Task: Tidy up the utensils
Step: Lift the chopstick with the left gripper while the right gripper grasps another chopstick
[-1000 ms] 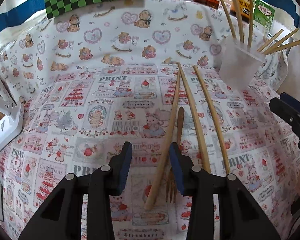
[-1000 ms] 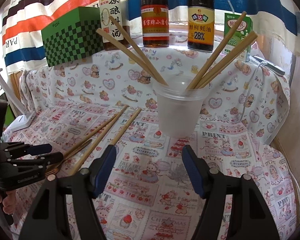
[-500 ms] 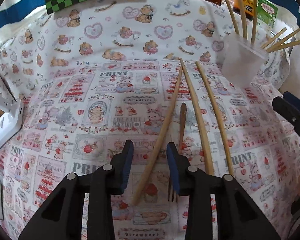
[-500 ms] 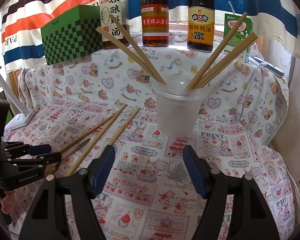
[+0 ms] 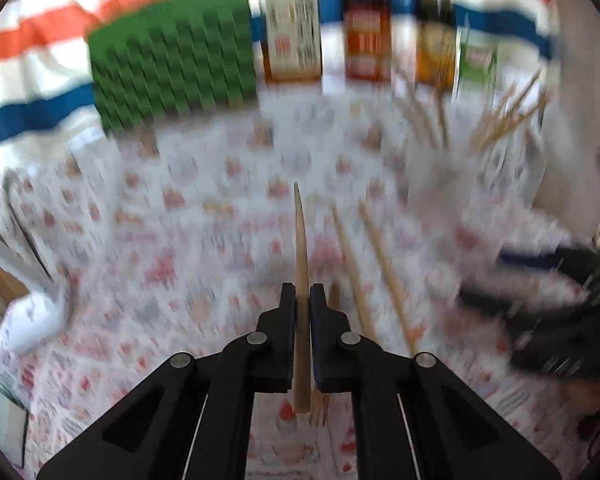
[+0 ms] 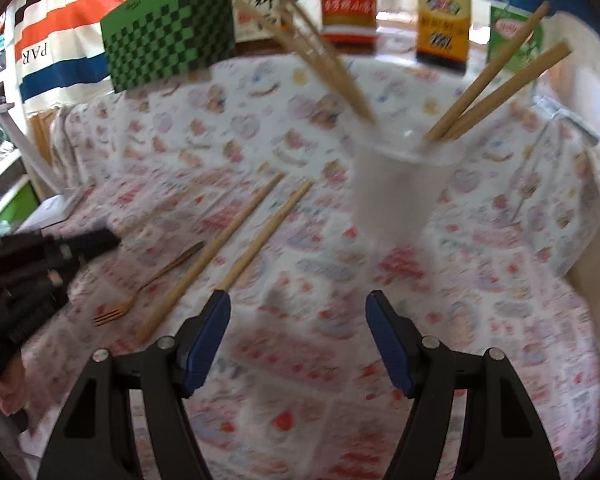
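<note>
Left claw [image 5: 302, 308] was closing on one light, stiff, slippery chopstick [image 5: 301, 248] near its thick end, lifted mid-desk; right claw [image 6: 298, 336] gaped empty before the cup [image 6: 396, 196].

Three bottles [image 6: 347, 4], one box [image 6: 168, 32], one carton [image 6: 516, 36] across the top; one cup [image 6: 400, 192]; one fork [image 6: 148, 284]; two chopsticks [image 6: 220, 248] centre left; one chopstick [image 5: 302, 280] mid-frame, left view.

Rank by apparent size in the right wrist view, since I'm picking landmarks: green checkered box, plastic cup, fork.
1. green checkered box
2. plastic cup, nearly as large but nearer the camera, so unsure
3. fork, clearly smallest
</note>
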Demonstrator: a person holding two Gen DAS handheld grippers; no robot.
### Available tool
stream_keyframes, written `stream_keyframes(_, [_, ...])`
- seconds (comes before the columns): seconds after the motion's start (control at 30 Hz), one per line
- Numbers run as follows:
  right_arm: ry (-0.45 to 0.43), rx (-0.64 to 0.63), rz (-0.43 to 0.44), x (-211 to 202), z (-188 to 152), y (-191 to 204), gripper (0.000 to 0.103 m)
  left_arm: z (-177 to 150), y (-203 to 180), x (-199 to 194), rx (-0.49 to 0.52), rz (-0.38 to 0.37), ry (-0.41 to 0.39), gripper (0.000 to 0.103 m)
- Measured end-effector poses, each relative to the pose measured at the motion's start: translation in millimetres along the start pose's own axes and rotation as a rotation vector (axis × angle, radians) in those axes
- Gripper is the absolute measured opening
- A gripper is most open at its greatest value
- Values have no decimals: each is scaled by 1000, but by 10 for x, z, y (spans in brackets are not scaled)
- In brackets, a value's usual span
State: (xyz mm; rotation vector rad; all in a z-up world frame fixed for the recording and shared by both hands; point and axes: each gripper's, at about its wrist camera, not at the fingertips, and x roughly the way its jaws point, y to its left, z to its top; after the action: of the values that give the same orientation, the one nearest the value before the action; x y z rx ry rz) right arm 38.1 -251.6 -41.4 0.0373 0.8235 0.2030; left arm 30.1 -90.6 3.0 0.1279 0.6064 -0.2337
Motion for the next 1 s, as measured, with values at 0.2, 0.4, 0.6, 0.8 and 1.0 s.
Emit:
stream_keyframes(0.2, [49, -81, 50, 79, -81, 237, 68, 122, 153, -271, -68, -51, -145, 6])
stream_keyframes(0.4, [91, -184, 83, 108, -168, 543, 68, 107, 196, -187, -72, -25, -103, 6])
stream_keyframes(0.6, [114, -170, 32, 160, -207, 527, 68, 76, 183, -301, -77, -47, -135, 6])
stream_keyframes(0.8, [127, -123, 46, 193, -197, 415, 45, 85, 235, -409, -103, -51, -194, 6])
stream_keyframes(1.0, [153, -2, 60, 171, -151, 177, 6, 98, 259, -463, -109, -18, -226, 6])
